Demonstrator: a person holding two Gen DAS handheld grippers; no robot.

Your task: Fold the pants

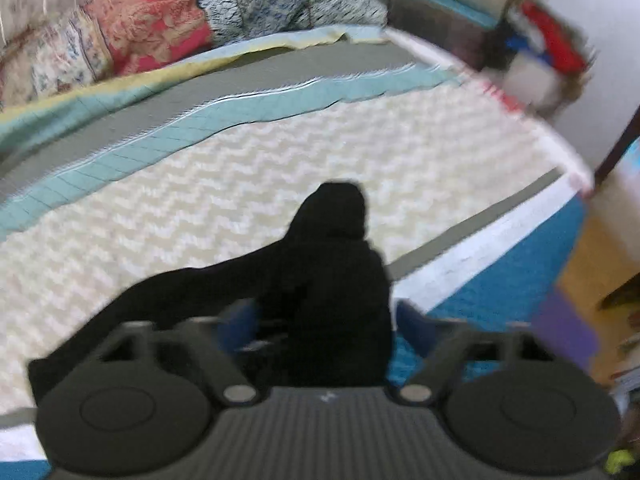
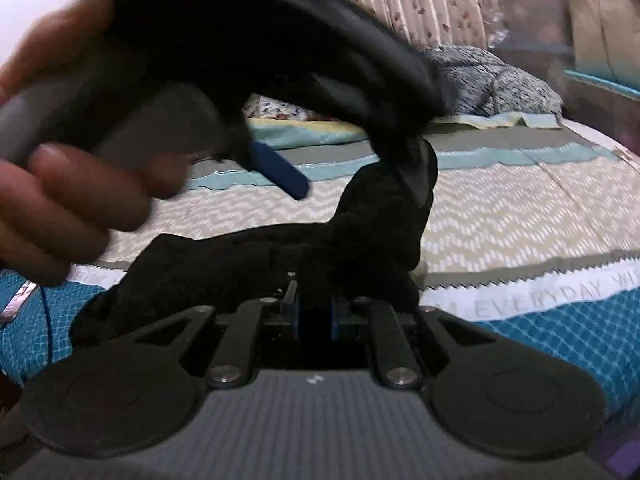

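Note:
Black pants (image 1: 332,260) lie bunched near the bed's front edge, with one part pulled up into a peak. My left gripper (image 1: 324,312) straddles that peak, its blue fingers (image 1: 412,320) on either side. In the right wrist view the left gripper (image 2: 360,176) hangs over the pants (image 2: 240,264), held by a hand (image 2: 60,200). One of its blue fingers (image 2: 280,172) stands clear of the cloth, and the other is hidden behind the raised fabric. My right gripper (image 2: 316,312) is low at the bed edge with its pads nearly together and black cloth pinched between them.
The bed has a cream chevron cover (image 1: 240,168) with teal and grey bands behind it. Patterned pillows (image 1: 148,24) and a grey quilt (image 1: 288,0) lie at the far side. A teal bed side (image 1: 500,280) drops to a wooden floor (image 1: 592,248). Boxes and clutter (image 1: 552,44) stand far right.

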